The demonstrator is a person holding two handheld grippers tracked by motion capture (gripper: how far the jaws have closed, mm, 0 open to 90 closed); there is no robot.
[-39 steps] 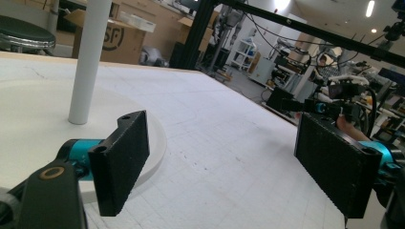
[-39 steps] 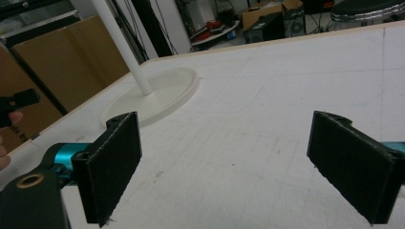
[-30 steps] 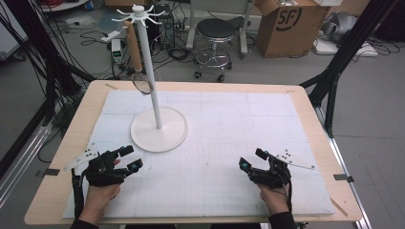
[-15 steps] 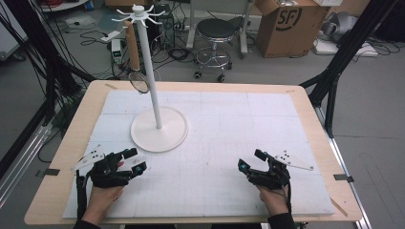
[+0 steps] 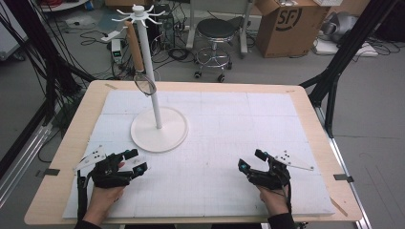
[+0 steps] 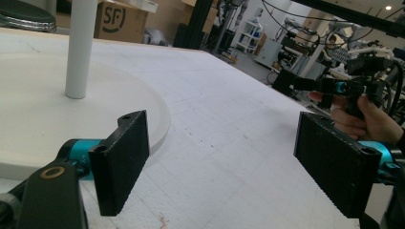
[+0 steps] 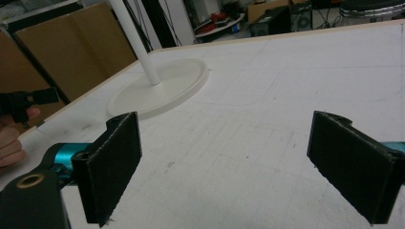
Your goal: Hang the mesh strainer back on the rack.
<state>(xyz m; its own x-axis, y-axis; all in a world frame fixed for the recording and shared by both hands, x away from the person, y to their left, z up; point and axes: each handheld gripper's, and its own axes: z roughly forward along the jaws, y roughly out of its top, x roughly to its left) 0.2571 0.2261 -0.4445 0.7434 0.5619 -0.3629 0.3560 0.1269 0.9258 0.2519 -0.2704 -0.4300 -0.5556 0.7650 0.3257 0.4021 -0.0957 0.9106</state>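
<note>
Your left hand-held gripper (image 5: 135,161) rests released on the tabletop (image 5: 305,102), just beside the white stand's (image 5: 157,125) round base. Your right hand-held gripper (image 5: 252,160) sits released too, well apart. A wooden-handled strainer (image 5: 138,62) hangs from the stand's top hooks.

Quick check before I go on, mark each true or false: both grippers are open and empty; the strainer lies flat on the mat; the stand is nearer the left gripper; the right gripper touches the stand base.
1. The left gripper and right gripper are open and empty. True.
2. The strainer lies flat on the mat. False: it hangs from a hook on the stand.
3. The stand is nearer the left gripper. True.
4. The right gripper touches the stand base. False: bare white mat lies between them.
</note>
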